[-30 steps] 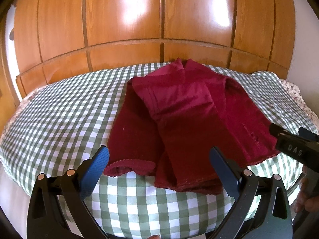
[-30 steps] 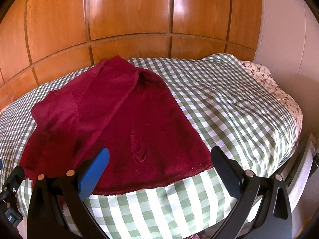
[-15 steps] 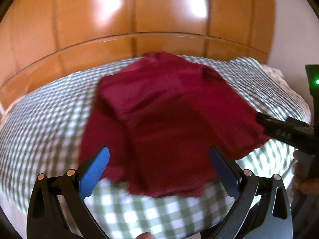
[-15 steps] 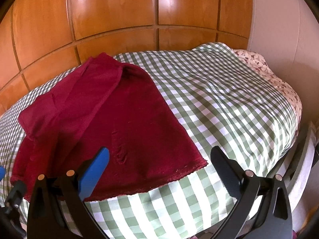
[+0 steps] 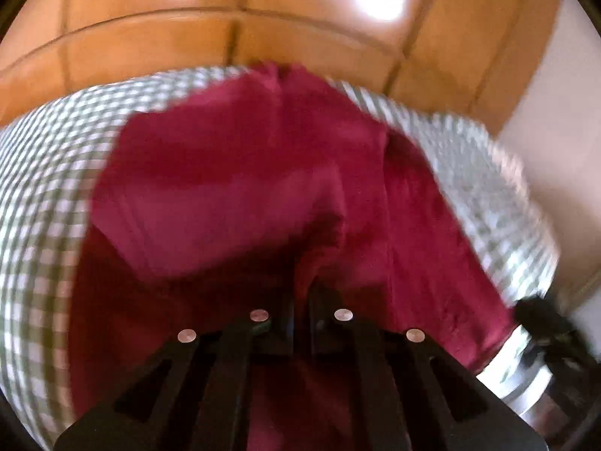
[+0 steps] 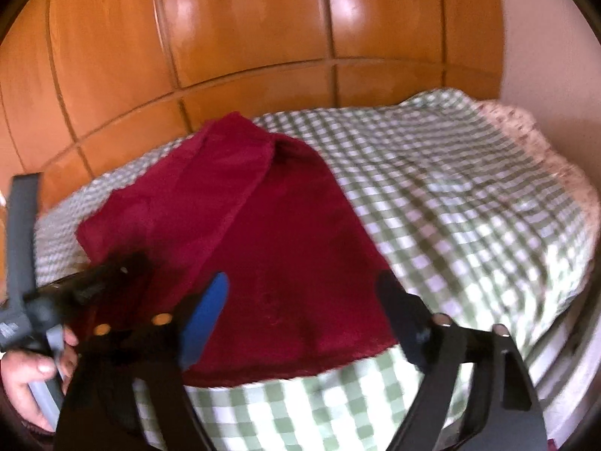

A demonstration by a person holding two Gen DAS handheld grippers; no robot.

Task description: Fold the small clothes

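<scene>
A dark red garment (image 5: 263, 188) lies partly folded on a bed with a green-and-white checked cover (image 5: 37, 188). My left gripper (image 5: 300, 300) is shut on the garment's near hem, the cloth bunching up between its fingers. In the right wrist view the same garment (image 6: 281, 244) spreads over the left of the bed. My right gripper (image 6: 304, 315) is open just above the garment's near right hem, holding nothing. The left gripper (image 6: 124, 263) shows blurred at the left of that view, held by a hand (image 6: 33, 372).
A glossy wooden panelled headboard (image 6: 244, 37) rises behind the bed. A white wall (image 5: 556, 94) stands to the right. A floral-patterned edge (image 6: 526, 127) shows at the bed's far right. The checked cover (image 6: 469, 206) stretches bare to the right of the garment.
My left gripper moved forward and down onto the garment's near hem and shut on it. My right gripper moved closer to the hem's right side and stays open.
</scene>
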